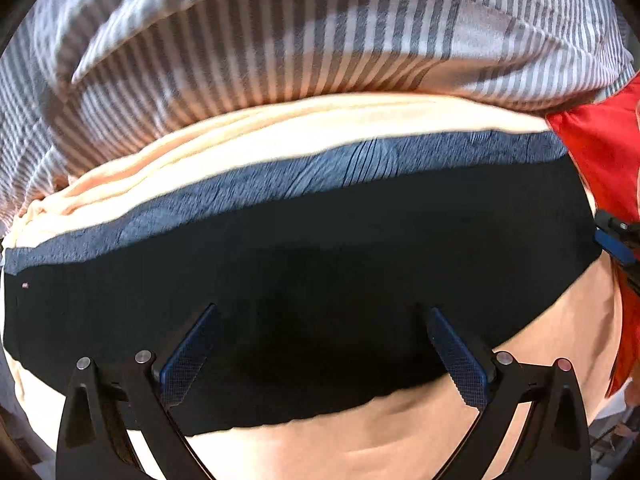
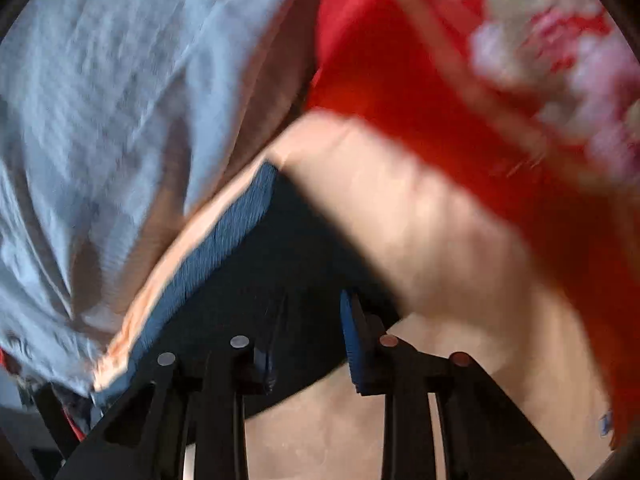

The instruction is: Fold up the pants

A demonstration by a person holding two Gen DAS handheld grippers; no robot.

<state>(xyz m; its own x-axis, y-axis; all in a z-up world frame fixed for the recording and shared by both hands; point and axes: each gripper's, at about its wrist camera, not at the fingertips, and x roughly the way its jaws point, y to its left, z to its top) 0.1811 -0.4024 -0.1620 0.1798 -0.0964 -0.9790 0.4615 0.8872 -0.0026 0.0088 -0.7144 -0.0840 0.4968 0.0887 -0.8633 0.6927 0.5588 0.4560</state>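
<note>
Both grippers, left [image 1: 320,344] and right [image 2: 308,340], agape over black pants' [image 1: 304,256] edge, nothing gripped.

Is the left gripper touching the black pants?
Cannot tell. In the left wrist view the left gripper hangs open over the black pants, but no contact or gap shows plainly.

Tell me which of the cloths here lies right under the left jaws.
The black pants, with a blue ribbed waistband. The striped cloth, peach cloth and red cloth lie beyond.
</note>
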